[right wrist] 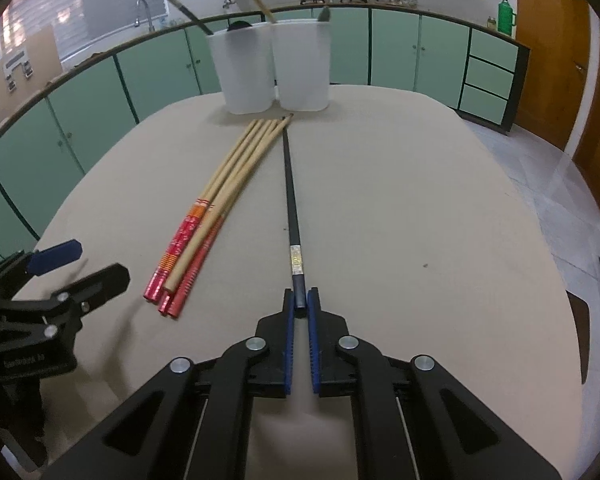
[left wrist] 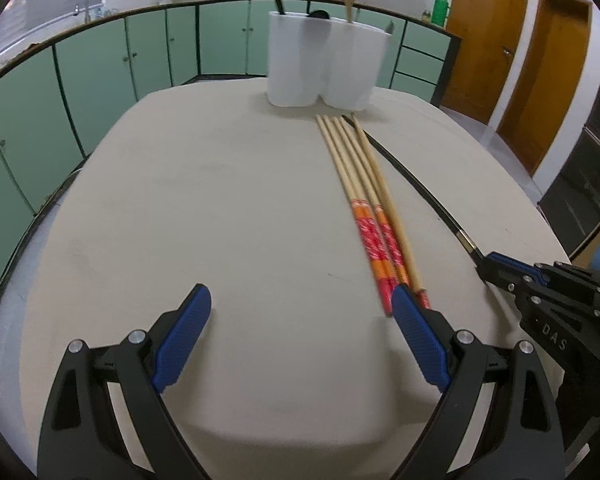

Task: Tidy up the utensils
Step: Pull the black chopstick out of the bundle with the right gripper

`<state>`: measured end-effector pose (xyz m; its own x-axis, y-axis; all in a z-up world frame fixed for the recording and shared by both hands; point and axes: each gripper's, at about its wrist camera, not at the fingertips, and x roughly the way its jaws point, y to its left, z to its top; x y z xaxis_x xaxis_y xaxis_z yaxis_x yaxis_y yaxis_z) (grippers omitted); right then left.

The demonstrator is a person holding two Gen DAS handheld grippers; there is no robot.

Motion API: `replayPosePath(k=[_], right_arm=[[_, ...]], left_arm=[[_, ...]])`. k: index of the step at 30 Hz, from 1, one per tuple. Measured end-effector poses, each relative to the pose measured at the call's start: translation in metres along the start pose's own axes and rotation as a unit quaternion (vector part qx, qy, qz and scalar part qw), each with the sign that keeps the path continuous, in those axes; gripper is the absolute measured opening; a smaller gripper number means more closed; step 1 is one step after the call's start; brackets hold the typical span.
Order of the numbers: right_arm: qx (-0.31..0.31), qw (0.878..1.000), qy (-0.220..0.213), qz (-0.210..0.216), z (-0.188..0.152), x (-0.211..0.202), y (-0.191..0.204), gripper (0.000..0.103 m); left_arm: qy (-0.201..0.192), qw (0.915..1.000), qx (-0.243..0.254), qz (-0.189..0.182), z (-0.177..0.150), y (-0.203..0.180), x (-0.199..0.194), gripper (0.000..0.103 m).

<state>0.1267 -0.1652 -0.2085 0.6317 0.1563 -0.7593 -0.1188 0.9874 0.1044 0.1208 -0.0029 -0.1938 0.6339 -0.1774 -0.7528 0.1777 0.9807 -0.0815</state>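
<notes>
Right wrist view: the right gripper [right wrist: 300,300] has its fingers clamped on the near end of the black chopstick [right wrist: 290,196], which runs toward 12 o'clock across the tabletop [right wrist: 420,200] to the holders [right wrist: 276,68]. At 10 o'clock lie the wooden chopsticks [right wrist: 220,204]. The left gripper [left wrist: 300,312] has its fingers wide, holding nothing.

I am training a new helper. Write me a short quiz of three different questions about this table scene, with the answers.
1. True or false: the right gripper is shut on the black chopstick.
2. Which gripper is open? A) left B) right
3. Fill in: the wooden chopsticks lie on the ____, with tips toward the white holders.

Key:
1. True; its pads press the stick's near end.
2. A; nothing is between the jaws of the left gripper.
3. Table.
</notes>
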Motion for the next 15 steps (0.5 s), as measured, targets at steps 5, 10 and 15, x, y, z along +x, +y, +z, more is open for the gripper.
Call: replayPosePath(k=[5, 10, 15], right_arm=[[0.000, 1.000, -0.001, 0.002, 0.000, 0.001, -0.002, 0.007], [0.003, 1.000, -0.001, 0.006, -0.001, 0.000, -0.003, 0.007], [0.004, 1.000, -0.001, 0.007, -0.001, 0.000, -0.002, 0.007]], left_arm=[[0.008, 0.9999, 0.009, -0.002, -0.001, -0.008, 0.004, 0.089], [0.025, 0.9996, 0.012, 0.007, -0.001, -0.008, 0.012, 0.089], [0.025, 0.9995, 0.007, 0.019, 0.000, -0.007, 0.012, 0.089]])
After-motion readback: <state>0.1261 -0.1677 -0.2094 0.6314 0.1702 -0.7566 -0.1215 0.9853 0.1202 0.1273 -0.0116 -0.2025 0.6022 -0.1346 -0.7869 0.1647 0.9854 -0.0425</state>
